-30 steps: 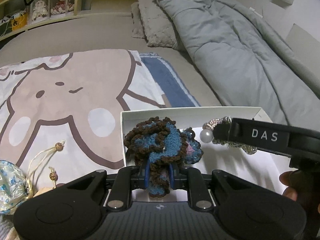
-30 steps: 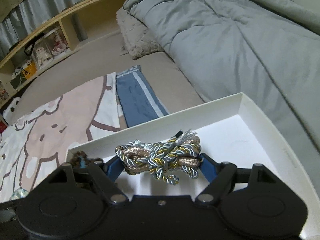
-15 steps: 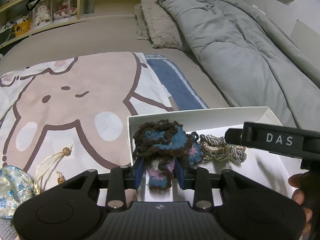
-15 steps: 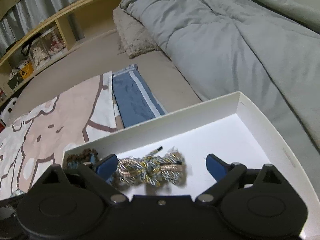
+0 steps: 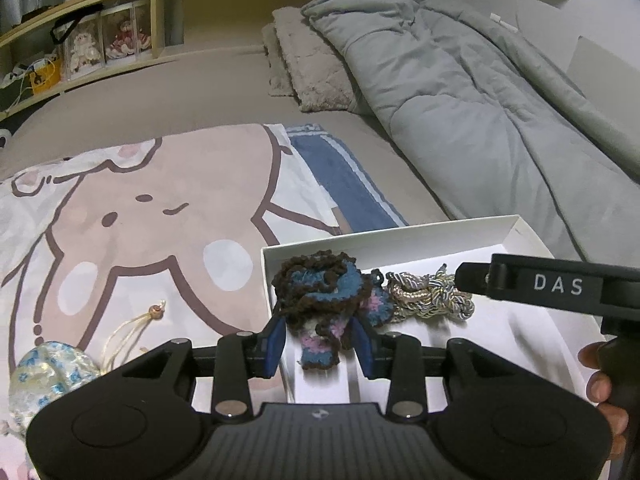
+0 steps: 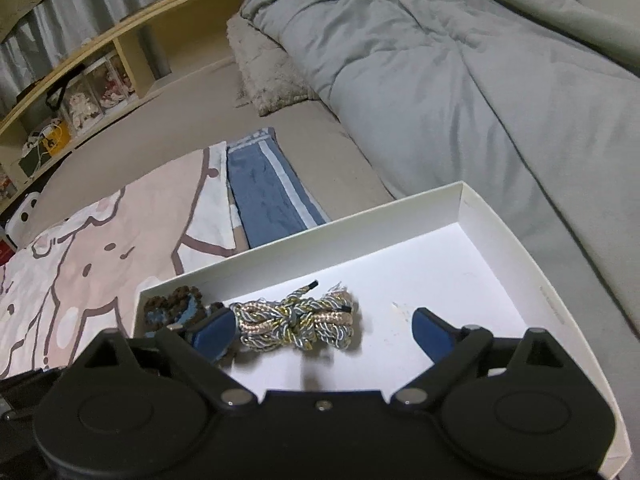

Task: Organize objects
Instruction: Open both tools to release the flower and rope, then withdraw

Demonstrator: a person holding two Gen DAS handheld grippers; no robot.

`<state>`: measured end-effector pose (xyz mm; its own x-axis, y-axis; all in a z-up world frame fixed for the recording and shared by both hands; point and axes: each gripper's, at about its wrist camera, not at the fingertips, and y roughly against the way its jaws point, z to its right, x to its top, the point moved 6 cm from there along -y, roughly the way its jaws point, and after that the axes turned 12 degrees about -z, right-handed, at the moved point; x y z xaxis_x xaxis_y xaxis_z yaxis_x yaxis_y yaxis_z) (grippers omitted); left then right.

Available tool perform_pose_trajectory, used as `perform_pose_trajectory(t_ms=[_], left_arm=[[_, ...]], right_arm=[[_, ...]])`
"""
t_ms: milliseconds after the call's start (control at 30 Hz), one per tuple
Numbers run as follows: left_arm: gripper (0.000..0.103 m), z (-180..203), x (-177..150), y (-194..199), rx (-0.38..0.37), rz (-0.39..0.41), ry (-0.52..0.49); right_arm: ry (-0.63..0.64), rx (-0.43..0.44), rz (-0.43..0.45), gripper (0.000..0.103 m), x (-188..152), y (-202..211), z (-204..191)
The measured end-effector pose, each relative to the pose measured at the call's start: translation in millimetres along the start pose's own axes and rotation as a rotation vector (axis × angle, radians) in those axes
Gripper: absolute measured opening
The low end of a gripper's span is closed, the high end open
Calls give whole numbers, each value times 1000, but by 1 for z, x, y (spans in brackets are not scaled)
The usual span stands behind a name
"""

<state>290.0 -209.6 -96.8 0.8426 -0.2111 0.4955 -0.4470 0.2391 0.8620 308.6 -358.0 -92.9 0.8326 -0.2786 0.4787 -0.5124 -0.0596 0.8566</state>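
Note:
A shallow white box lies on the bed. In its left corner rests a brown, blue and pink crochet piece. Beside it, on the box floor, lies a knotted bundle of gold, grey and beige cord. My left gripper is open, its blue pads standing a little off either side of the crochet piece's tail. My right gripper is wide open just behind the cord bundle and touches nothing. Its black body crosses the left wrist view, with a hand on its grip.
A shiny blue-patterned pouch with a beaded drawstring lies left of the box on a cartoon blanket. A blue towel lies beyond the box. A grey duvet and pillows fill the right; a wooden shelf runs behind.
The left jaws have parted and let go of the crochet piece, which now rests in the box. The right jaws spread wide and dropped the cord bundle onto the box floor. Both grippers drew back slightly.

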Motion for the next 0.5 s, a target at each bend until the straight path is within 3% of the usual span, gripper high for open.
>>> perform_pose_trajectory(t_ms=[167,500], left_arm=[[41,-3,-6,19,6,7,7],[57,-11,-17,56,10,28,33]], right_arm=[[-12,17,18,96,-4,20,1],[69,-28,30,96,-23,57,-7]])
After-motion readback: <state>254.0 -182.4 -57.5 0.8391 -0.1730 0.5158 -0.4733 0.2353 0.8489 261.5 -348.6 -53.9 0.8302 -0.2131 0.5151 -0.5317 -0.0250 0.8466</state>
